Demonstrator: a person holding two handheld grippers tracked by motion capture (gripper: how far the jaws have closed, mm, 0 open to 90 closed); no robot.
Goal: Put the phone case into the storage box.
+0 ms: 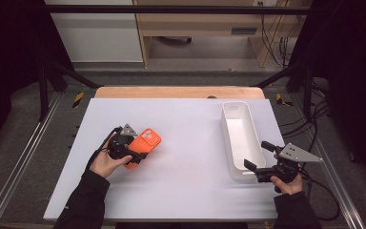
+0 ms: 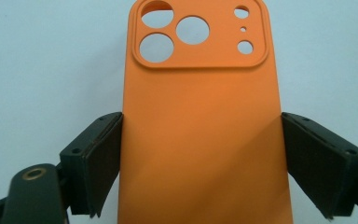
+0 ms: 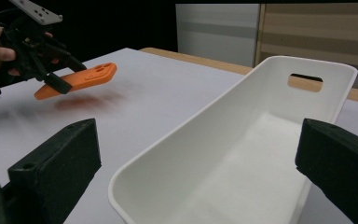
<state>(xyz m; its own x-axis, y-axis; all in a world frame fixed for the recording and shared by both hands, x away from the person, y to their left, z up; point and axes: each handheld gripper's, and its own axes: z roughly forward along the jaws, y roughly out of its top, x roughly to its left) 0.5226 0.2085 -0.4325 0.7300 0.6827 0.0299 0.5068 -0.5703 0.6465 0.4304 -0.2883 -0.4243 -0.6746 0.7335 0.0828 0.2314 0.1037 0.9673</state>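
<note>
An orange phone case point(image 1: 145, 143) with camera cut-outs is held a little above the white table top point(image 1: 186, 186), back side up. My left gripper point(image 1: 134, 149) is shut on it, the jaws pressing its two long edges point(image 2: 200, 121). In the right gripper view the orange phone case point(image 3: 81, 78) floats tilted over its shadow, with the left gripper point(image 3: 56, 70) and a hand behind it. My right gripper point(image 1: 258, 155) stands open at the near end of a long white bin point(image 1: 228, 138), its jaws spread wide on either side of that end point(image 3: 200, 135). The bin point(image 3: 191, 126) holds nothing.
The bin lies lengthwise along the table's right side, with a handle slot point(image 3: 305, 82) in its far wall. A wooden strip point(image 1: 178, 92) edges the table's far side. Black frame bars and cables run around the table.
</note>
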